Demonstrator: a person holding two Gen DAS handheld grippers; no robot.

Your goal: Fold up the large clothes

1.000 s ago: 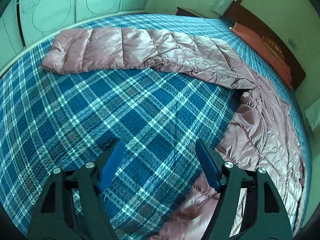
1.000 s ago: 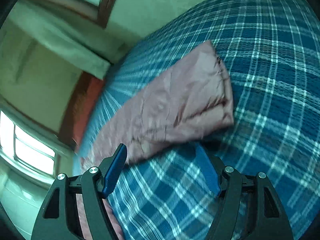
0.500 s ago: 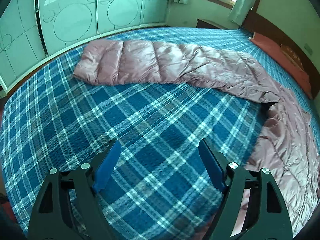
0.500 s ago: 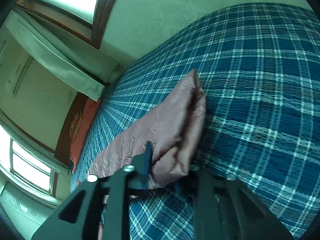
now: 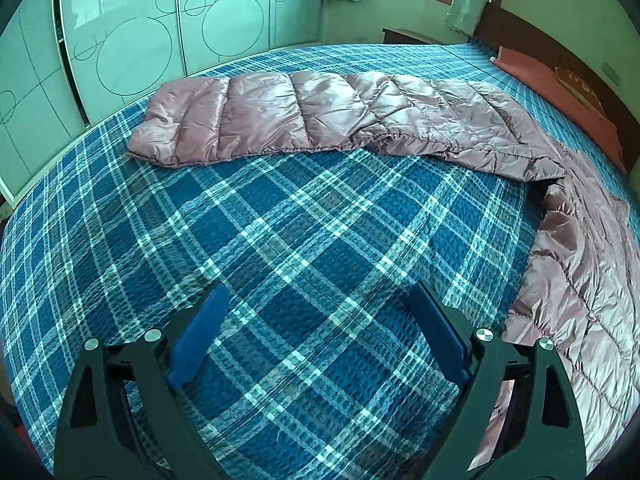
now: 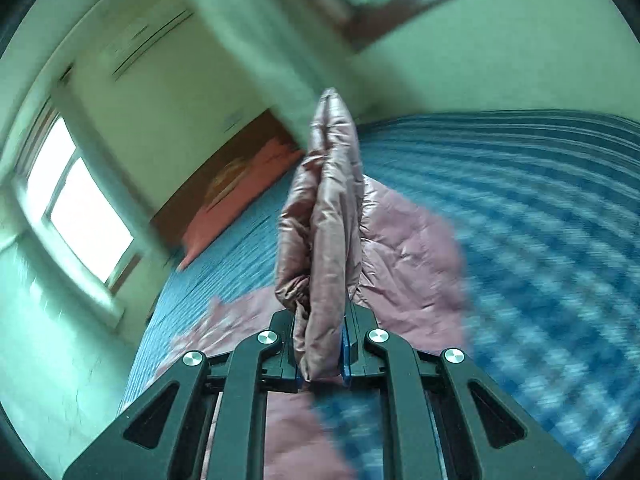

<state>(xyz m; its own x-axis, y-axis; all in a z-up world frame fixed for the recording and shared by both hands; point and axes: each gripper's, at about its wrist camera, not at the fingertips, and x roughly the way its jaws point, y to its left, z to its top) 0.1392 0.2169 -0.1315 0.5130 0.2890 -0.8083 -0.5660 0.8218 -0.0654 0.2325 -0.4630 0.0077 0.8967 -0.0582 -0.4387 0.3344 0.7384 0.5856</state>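
The right gripper (image 6: 322, 364) clenches the puffer jacket's sleeve (image 6: 326, 216) aloft for folding, while the left gripper (image 5: 320, 336) hovers released over the bed (image 5: 280, 240).

Both wrist views face the bed (image 5: 304, 264) — right closer.

A shiny mauve quilted down jacket (image 5: 400, 120) lies on the blue plaid bed (image 5: 280, 240). One long sleeve (image 5: 256, 120), stitched into puffy panels, stretches flat well ahead of the left tongs (image 5: 318, 320), its cuff end toward their left. The body (image 5: 584, 280) lies crumpled to their right, its gathered hem just beside the right-hand finger. The other sleeve (image 6: 328, 220) stands upright, folded double, pinched between the closed right tongs (image 6: 322, 354), with more of the jacket spread on the bed beyond.
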